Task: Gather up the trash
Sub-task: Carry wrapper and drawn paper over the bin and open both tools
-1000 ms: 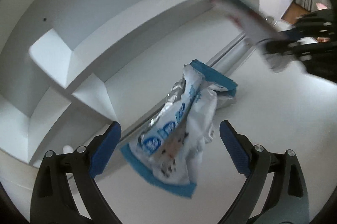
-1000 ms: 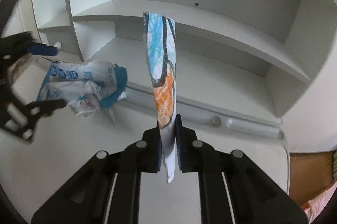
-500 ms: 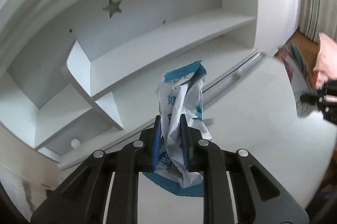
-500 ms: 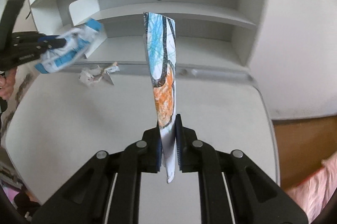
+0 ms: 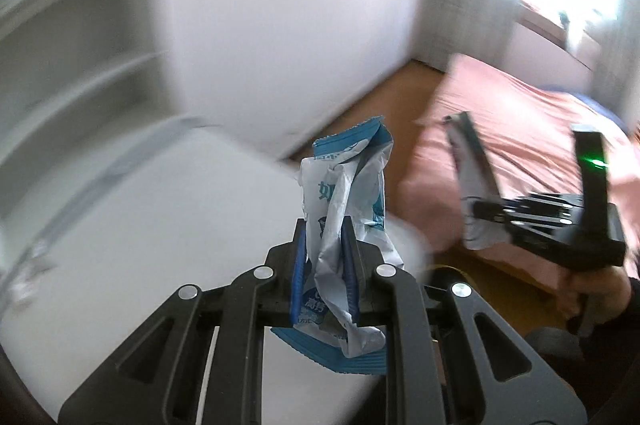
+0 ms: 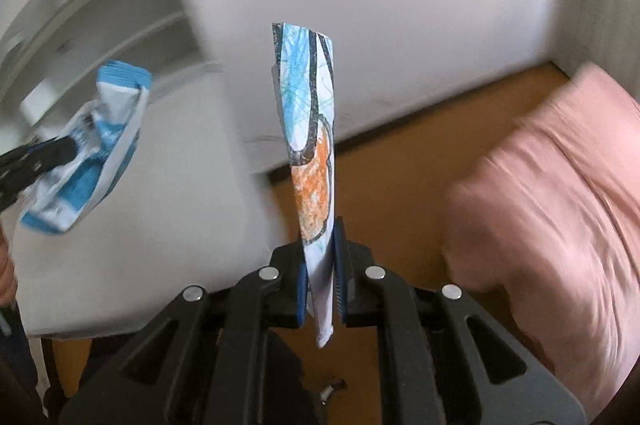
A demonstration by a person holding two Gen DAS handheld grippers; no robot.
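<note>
My left gripper [image 5: 324,245] is shut on a crumpled blue and white snack wrapper [image 5: 346,193], which stands up between the blue pads above the desk's right end. My right gripper [image 6: 320,249] is shut on a folded paper with blue and orange crayon drawing [image 6: 310,129], held upright over the wooden floor. In the left wrist view the right gripper [image 5: 484,209] shows at the right with its paper [image 5: 468,169], a hand under it. In the right wrist view the wrapper [image 6: 92,149] and left gripper [image 6: 68,147] show blurred at the left.
The white desk [image 5: 132,225] with its shelf unit [image 5: 72,37] lies to the left. A white wall [image 6: 400,5] stands behind. A wooden floor [image 6: 400,165] runs between the desk and a bed with a pink cover [image 6: 560,205] at the right.
The left gripper closed on the wrapper and lifted it off the desk. Both grippers have swung right, away from the shelves, toward the floor and the bed.
</note>
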